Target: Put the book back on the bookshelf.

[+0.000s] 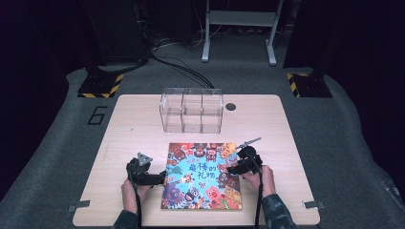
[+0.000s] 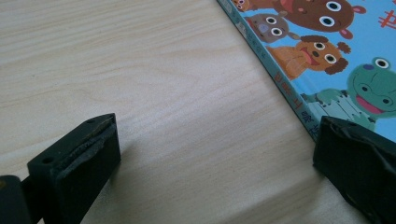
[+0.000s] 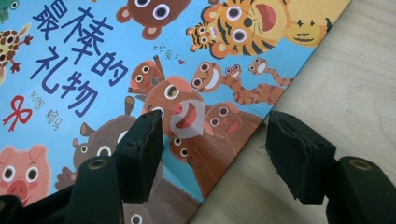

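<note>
A colourful picture book (image 1: 203,176) with cartoon animals on a blue cover lies flat on the wooden table (image 1: 133,124), near the front edge. My left gripper (image 1: 161,178) sits low at the book's left edge. In the left gripper view it (image 2: 210,154) stands wide open, one jaw over bare wood and the other against the book's spine (image 2: 299,100). My right gripper (image 1: 232,169) is at the book's right edge. In the right gripper view it (image 3: 215,128) is part open and straddles that edge, one jaw above the cover (image 3: 93,46), the other above the table; nothing is pinched.
A clear plastic box (image 1: 191,110) with three compartments stands behind the book at mid-table. A small dark round hole (image 1: 230,106) lies to its right. Beyond the table are black-and-yellow striped stand bases (image 1: 98,87) and cables on the grey floor.
</note>
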Motion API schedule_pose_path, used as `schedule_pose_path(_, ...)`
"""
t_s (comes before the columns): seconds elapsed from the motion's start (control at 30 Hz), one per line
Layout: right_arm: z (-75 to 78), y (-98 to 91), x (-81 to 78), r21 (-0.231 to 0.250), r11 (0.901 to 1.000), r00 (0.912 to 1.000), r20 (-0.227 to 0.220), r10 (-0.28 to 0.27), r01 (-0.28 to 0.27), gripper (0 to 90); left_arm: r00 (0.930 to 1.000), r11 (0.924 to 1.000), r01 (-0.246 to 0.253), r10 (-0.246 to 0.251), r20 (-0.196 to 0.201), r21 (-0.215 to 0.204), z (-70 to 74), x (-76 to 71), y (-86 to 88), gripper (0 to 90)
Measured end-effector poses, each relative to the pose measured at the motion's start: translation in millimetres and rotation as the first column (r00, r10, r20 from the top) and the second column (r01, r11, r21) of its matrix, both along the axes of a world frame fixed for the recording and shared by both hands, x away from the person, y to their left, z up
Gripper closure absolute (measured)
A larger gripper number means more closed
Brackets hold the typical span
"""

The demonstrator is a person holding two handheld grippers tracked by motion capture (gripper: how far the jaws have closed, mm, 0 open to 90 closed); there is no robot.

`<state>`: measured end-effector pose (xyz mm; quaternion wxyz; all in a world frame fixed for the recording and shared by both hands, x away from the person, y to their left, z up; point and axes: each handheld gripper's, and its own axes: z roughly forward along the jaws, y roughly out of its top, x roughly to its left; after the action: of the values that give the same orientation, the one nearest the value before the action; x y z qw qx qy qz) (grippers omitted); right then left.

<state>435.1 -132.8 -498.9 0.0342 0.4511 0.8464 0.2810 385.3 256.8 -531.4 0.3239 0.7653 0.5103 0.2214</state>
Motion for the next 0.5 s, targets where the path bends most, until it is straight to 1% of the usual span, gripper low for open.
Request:
schedule_pose_path(0.13,0.0,-0.5,0.3,0.002,1.0,1.0,0.004,0.005,-0.005,36.3,1.0,1.0,0.001,-0.001,0.0,0.001,0.0,0.1,0.1,0.3)
schedule_pose_path(0.2,0.3,-0.3,-0.2,0.005,1.0,1.0,-0.003,0.006,-0.006,36.1,1.0,1.0,0.002,-0.002,0.0,0.001,0.0,0.1,0.2,0.3)
schedule_pose_path(0.27,-0.2,-1.0,0.1,0.01,0.9999,1.0,0.003,0.009,-0.009,36.0,1.0,1.0,0.002,-0.002,0.0,0.001,0.0,0.1,0.2,0.3)
schedule_pose_path(0.33,0.0,-0.7,0.1,0.013,0.9999,1.0,-0.001,-0.003,0.003,36.0,1.0,1.0,0.002,-0.002,0.0,0.001,0.0,0.1,0.2,0.3)
schedule_pose_path(0.37,0.2,-1.3,0.6,0.018,0.9998,1.0,-0.009,-0.002,0.002,36.0,1.0,1.0,0.002,-0.002,0.0,0.001,0.0,0.1,0.2,0.3)
schedule_pose_path(0.4,-0.1,-2.0,1.0,0.021,0.9998,1.0,-0.007,0.004,-0.004,36.0,1.0,1.0,0.002,-0.002,0.0,0.001,0.0,0.1,0.2,0.3)
schedule_pose_path(0.43,0.2,-2.2,1.0,0.031,0.9995,0.9998,-0.017,-0.005,0.005,36.0,1.0,1.0,0.002,-0.002,0.0,0.001,0.0,0.1,0.2,0.3)
schedule_pose_path(0.5,-0.6,-5.7,2.8,0.054,0.9985,0.9997,-0.022,0.004,-0.002,35.8,1.0,1.0,0.003,-0.003,0.0,0.001,0.0,0.1,0.2,0.3)
